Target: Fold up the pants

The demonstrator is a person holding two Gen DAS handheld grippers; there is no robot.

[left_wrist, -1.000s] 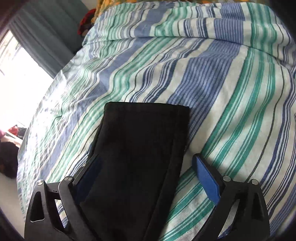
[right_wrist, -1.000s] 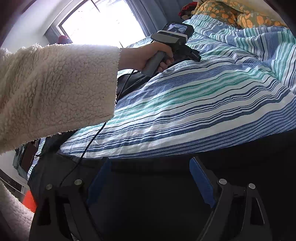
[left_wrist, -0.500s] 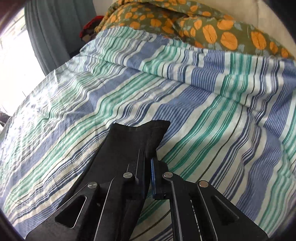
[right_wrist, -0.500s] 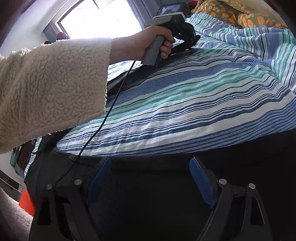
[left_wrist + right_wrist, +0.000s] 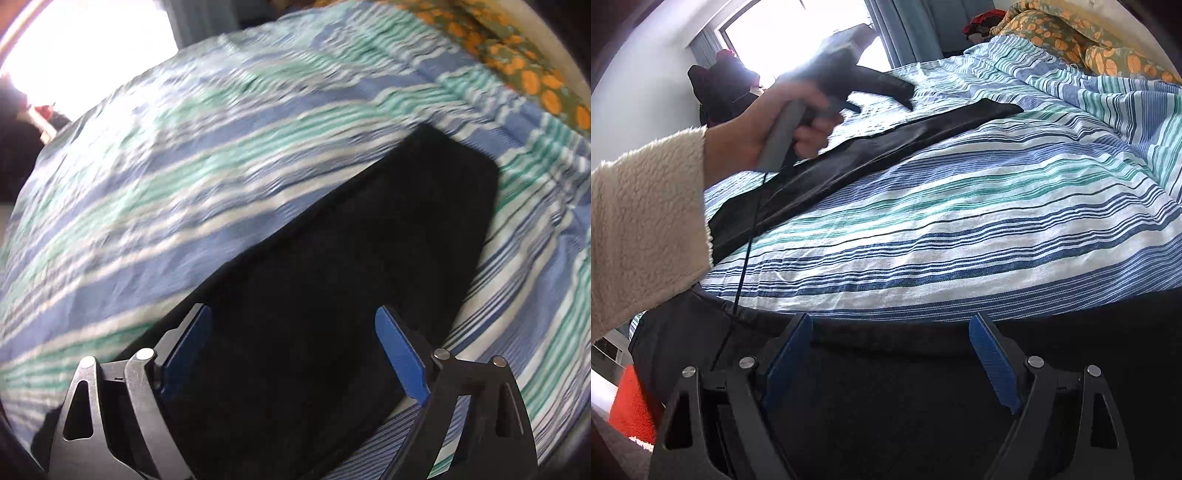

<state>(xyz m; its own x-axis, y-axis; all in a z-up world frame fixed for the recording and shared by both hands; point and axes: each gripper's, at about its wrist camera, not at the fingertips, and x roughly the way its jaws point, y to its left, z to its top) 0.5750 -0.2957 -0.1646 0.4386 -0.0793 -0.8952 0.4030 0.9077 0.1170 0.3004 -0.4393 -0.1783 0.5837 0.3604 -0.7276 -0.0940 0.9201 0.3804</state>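
Black pants (image 5: 351, 258) lie stretched out on the striped bedspread (image 5: 184, 184), the leg end reaching toward the pillows. My left gripper (image 5: 291, 310) hovers over the leg, its jaws opening; the cloth shows below and between the blue pads (image 5: 402, 354), which do not press on it. In the right wrist view a hand (image 5: 764, 129) holds the blurred left gripper (image 5: 886, 98) just above the long black leg (image 5: 886, 136). My right gripper (image 5: 891, 319) stands open over the wide upper part of the pants (image 5: 886, 369) at the bed's near edge, gripping nothing.
A green cover with orange flowers (image 5: 1071, 37) lies bunched at the head of the bed. A bright window (image 5: 798, 37) with grey curtains is behind. A fleecy cream sleeve (image 5: 639, 221) and a hanging cable (image 5: 746, 251) fill the left side. Something orange (image 5: 631, 402) lies on the floor.
The left gripper shut on the leg's end, carried it toward the pillows, then let go and drew back with its jaws wide. The right gripper has stayed put.
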